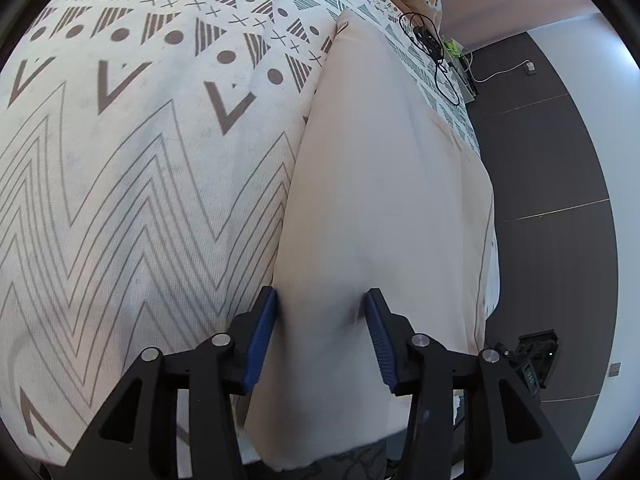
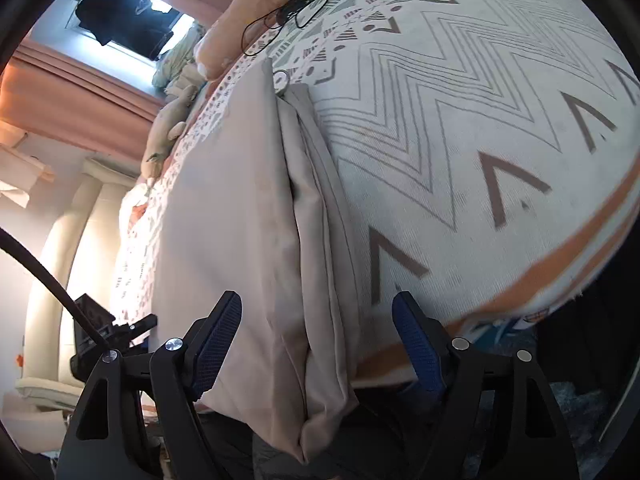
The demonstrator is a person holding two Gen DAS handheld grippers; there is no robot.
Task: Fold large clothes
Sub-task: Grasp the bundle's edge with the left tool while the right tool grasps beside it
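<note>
Fingers (image 2: 416, 344) of both grippers stand apart around beige cloth (image 2: 240, 220).

Left gripper (image 1: 320, 300) and right gripper (image 2: 318, 304) both angle downward, jaws parted.

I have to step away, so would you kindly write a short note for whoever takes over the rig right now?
Left tongs: open, pads either side of the beige garment, not pinching it.
Right tongs: open wide, straddling the garment's layered edge, nothing held.
Garment: lies as a long narrow folded strip on the patterned bedspread, near end hanging over the bed's edge toward you. A black cable lies on the bed past its far end.
Done: lengthwise folds appear made.
Left: probably fold the strip end to end; regrip the near end first.
</note>
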